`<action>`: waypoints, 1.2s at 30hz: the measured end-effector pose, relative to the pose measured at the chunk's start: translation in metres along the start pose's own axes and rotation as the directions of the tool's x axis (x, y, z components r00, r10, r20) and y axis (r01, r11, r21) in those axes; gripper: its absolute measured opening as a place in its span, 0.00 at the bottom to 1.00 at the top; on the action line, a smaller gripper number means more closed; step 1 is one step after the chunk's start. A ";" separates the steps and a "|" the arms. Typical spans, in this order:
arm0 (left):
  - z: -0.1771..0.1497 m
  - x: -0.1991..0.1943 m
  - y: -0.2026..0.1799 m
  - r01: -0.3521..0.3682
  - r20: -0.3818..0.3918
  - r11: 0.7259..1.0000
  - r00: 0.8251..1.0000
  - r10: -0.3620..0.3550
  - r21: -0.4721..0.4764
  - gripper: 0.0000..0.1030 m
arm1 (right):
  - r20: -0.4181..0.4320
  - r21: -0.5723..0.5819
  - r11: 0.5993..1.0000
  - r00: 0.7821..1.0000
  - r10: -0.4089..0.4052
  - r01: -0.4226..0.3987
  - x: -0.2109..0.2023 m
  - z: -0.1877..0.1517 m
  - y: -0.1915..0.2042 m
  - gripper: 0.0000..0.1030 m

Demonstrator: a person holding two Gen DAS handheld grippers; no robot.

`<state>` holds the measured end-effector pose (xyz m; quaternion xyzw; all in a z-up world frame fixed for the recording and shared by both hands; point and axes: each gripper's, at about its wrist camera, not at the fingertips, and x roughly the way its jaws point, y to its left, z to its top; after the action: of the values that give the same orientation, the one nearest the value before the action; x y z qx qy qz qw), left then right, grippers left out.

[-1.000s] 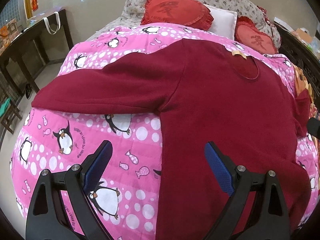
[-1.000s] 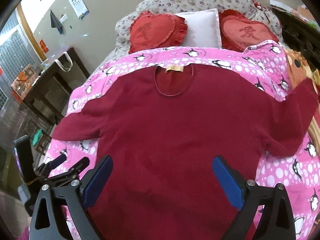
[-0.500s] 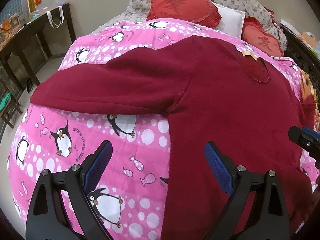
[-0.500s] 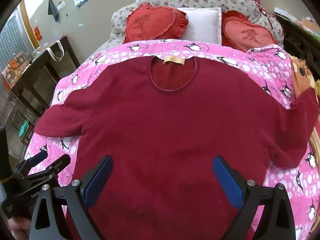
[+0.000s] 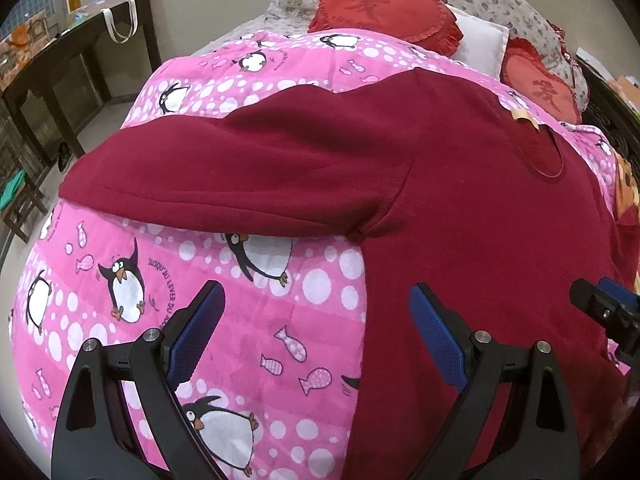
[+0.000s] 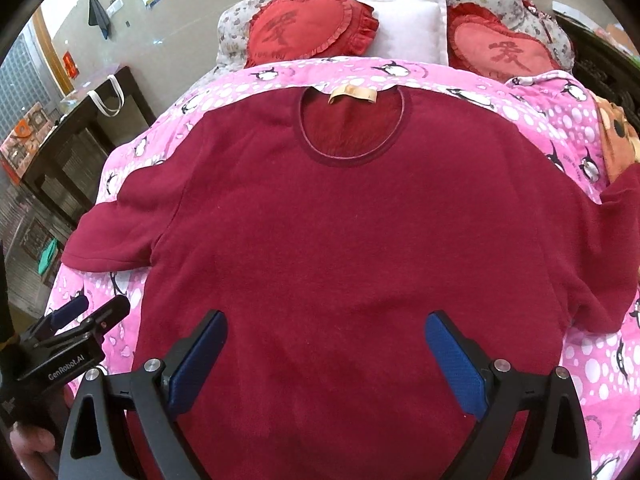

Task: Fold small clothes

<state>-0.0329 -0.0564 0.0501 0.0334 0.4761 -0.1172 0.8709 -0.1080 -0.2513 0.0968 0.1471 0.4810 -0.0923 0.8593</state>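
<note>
No fold is showing yet: the dark red top is lying flat, sleeves out, across the pink penguin quilt toward its near edge. Left gripper and right gripper are hovering, jaws apart, holding nothing.

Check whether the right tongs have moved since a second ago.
Yes. The right tongs have moved forward toward the headboard: the sweater's neck label and heart cushions now loom larger in their view.
</note>
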 end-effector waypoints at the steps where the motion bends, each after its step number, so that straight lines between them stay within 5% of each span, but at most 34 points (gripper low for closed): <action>1: 0.000 0.001 0.000 0.000 -0.001 1.000 1.000 0.000 0.000 0.91 | -0.003 0.000 1.000 1.000 0.000 0.000 0.002 0.000 0.000 0.96; 14: 0.003 0.006 0.012 0.007 -0.007 1.000 1.000 -0.007 -0.027 0.91 | -0.033 -0.002 1.000 0.999 0.012 -0.012 0.013 -0.002 0.004 0.96; 23: 0.010 0.004 0.074 -0.020 -0.004 0.990 1.000 0.019 -0.138 0.91 | -0.050 -0.028 0.999 0.999 0.018 -0.019 0.021 0.000 0.012 0.96; 30: 0.024 0.002 0.162 -0.145 0.012 0.937 0.987 0.157 -0.318 0.91 | -0.066 -0.016 0.999 0.997 0.030 -0.031 0.030 0.000 0.015 0.96; 36: 0.037 0.019 0.217 -0.095 -0.002 0.872 0.994 0.107 -0.480 0.91 | -0.077 -0.038 0.999 0.997 0.027 -0.030 0.035 0.002 0.022 0.96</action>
<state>0.0589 0.1441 0.0428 -0.1597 0.4771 0.0492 0.8628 -0.0819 -0.2318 0.0716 0.1406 0.5131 -0.0651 0.8443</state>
